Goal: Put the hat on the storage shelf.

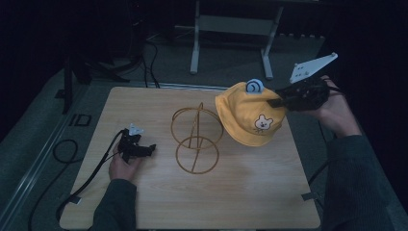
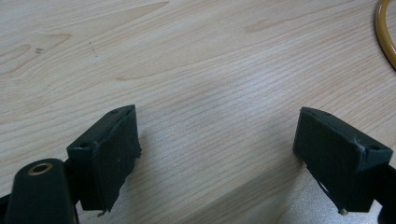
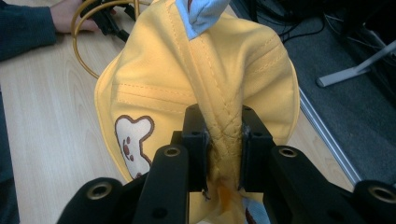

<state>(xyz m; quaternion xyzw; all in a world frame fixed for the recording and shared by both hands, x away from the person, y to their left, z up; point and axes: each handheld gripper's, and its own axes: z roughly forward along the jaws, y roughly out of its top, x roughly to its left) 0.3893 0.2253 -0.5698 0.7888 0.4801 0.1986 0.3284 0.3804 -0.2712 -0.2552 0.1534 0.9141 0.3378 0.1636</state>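
Two tools work over a wooden bench (image 1: 269,192) that fills the middle of the high view. At upper right of that view hangs a yellow hat (image 1: 248,115) with a bear patch (image 1: 263,123) and a blue tab (image 1: 253,86) on top, lifted clear of the bench. The right tool (image 1: 279,102) is clenched on the hat's crown; in the right gripper view its jaws pinch a fold of the yellow cloth (image 3: 224,140) between them. At centre stands a gold wire stand (image 1: 196,139), two rings on a post, just left of the hat. At lower left the left tool (image 1: 144,149) rests on the bench, released, its jaws spread wide over bare wood in the left gripper view.
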